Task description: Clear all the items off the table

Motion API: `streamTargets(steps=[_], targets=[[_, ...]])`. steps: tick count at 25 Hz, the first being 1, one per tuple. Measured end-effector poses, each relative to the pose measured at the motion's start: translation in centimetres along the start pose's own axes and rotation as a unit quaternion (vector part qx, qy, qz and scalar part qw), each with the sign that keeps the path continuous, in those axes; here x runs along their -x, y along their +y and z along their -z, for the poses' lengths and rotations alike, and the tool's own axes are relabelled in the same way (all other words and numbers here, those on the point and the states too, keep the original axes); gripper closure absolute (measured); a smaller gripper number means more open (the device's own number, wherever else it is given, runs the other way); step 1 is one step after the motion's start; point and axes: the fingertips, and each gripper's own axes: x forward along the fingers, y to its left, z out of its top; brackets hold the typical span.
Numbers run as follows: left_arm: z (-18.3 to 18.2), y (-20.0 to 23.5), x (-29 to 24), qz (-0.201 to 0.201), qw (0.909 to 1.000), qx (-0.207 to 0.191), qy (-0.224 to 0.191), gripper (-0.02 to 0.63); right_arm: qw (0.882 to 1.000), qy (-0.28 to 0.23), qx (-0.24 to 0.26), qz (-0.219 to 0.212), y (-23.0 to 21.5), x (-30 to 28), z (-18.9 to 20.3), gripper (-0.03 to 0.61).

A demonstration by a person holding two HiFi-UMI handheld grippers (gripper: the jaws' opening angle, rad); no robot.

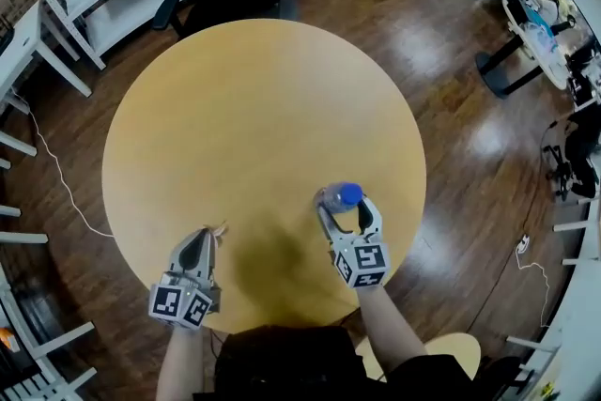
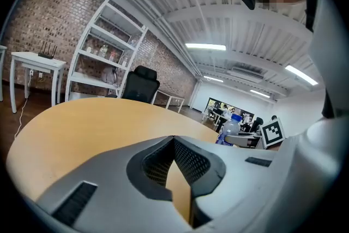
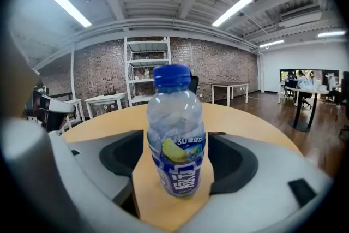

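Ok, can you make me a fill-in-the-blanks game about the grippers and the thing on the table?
1. The right gripper has a ____ standing between its jaws.
2. The cap on top of it is ____.
3. The right jaws are ____, not squeezing it.
4. The left gripper has its jaws together and holds ____.

Missing words: bottle; blue; open; nothing.
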Motion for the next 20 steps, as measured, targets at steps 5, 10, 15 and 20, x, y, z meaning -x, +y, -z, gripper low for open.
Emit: streamTargets(steps=[5,10,15,20], targets=[[1.2,0.5,-0.6,-0.008,0.9998,0.007,0.016,0.614,1.000,0.008,0.004,-0.014,0.5,-2.2,0.6,0.196],[1.6,0.4,-0.6,-0.007,0.9997,0.010,0.021,0.614,1.000,0.009,0.010,-0.017,0.8,-3.6,0.4,0.198],[0.9,0.2,0.5,-0.007,0.9999,0.005,0.013,0.614,1.000,0.018,0.012,-0.014,0.8,-3.1,0.6,0.206],[-1.0,0.7,1.9,0.001,0.9999,-0.009,-0.009,0.614,1.000,-0.015,0.015,-0.013,2.3,-1.2,-1.3,0.206]])
